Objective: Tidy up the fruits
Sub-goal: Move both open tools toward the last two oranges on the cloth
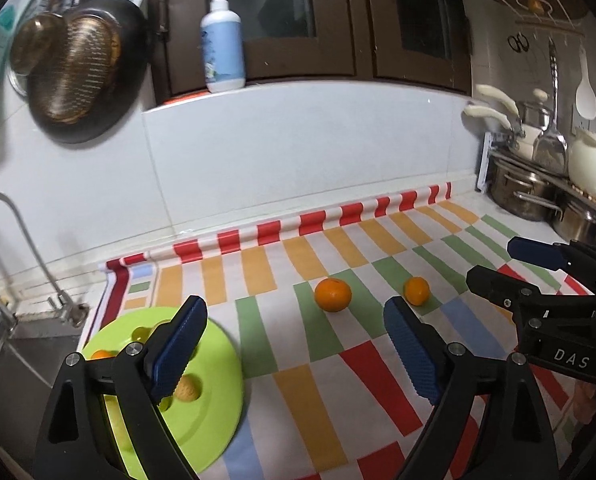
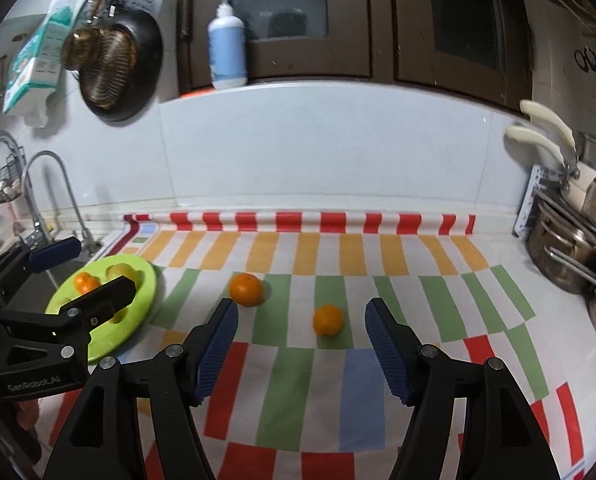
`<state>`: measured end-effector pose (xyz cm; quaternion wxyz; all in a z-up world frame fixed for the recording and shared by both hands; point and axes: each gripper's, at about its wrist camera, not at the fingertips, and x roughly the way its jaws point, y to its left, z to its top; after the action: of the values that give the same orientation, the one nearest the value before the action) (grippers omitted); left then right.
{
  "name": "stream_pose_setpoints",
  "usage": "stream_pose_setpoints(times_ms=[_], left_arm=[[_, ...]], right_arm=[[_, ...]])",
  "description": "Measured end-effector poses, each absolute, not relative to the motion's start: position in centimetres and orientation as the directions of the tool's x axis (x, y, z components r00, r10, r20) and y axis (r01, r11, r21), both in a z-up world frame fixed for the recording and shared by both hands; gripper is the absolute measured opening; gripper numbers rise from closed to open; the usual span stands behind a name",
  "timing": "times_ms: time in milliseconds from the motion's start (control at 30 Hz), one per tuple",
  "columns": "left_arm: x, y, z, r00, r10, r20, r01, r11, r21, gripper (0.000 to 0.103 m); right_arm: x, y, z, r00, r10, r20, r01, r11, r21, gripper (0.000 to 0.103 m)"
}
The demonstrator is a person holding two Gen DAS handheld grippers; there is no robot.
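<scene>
Two oranges lie on the striped cloth: a larger one (image 1: pixel 333 295) (image 2: pixel 245 289) and a smaller one (image 1: pixel 417 291) (image 2: pixel 328 320) to its right. A lime green plate (image 1: pixel 214 396) (image 2: pixel 148 280) at the cloth's left end holds an orange (image 2: pixel 85 282) and several pale yellow-green fruits (image 1: pixel 189 389). My left gripper (image 1: pixel 294 344) is open and empty, its left finger over the plate. My right gripper (image 2: pixel 302 342) is open and empty, just short of the smaller orange. Each gripper shows in the other's view (image 1: pixel 498 268) (image 2: pixel 86 268), open.
A sink with a tall faucet (image 1: pixel 22 240) (image 2: pixel 54 200) lies left of the plate. Steel pots (image 1: pixel 526 192) (image 2: pixel 566 252) stand on a rack at the right. A tiled wall backs the counter, with a soap bottle (image 1: pixel 222 44) on the ledge and pans (image 2: pixel 114 68) hanging.
</scene>
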<state>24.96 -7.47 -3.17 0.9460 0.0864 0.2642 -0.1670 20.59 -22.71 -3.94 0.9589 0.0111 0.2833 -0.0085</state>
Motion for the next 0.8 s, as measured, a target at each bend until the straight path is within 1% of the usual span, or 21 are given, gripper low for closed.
stream_pose_setpoints(times_ms=[233, 800], left_arm=[[27.4, -8.9, -5.0, 0.776, -0.303, -0.553, 0.411, 0.908, 0.079, 0.091], [33.5, -12.0, -9.5, 0.689, -0.314, -0.653, 0.472, 0.878, 0.077, 0.089]], right_arm=[[22.6, -23.3, -5.9, 0.813, -0.022, -0.582, 0.033, 0.999, 0.008, 0.067], [27.8, -25.2, -10.5, 0.744, -0.009, -0.668, 0.051, 0.998, 0.044, 0.066]])
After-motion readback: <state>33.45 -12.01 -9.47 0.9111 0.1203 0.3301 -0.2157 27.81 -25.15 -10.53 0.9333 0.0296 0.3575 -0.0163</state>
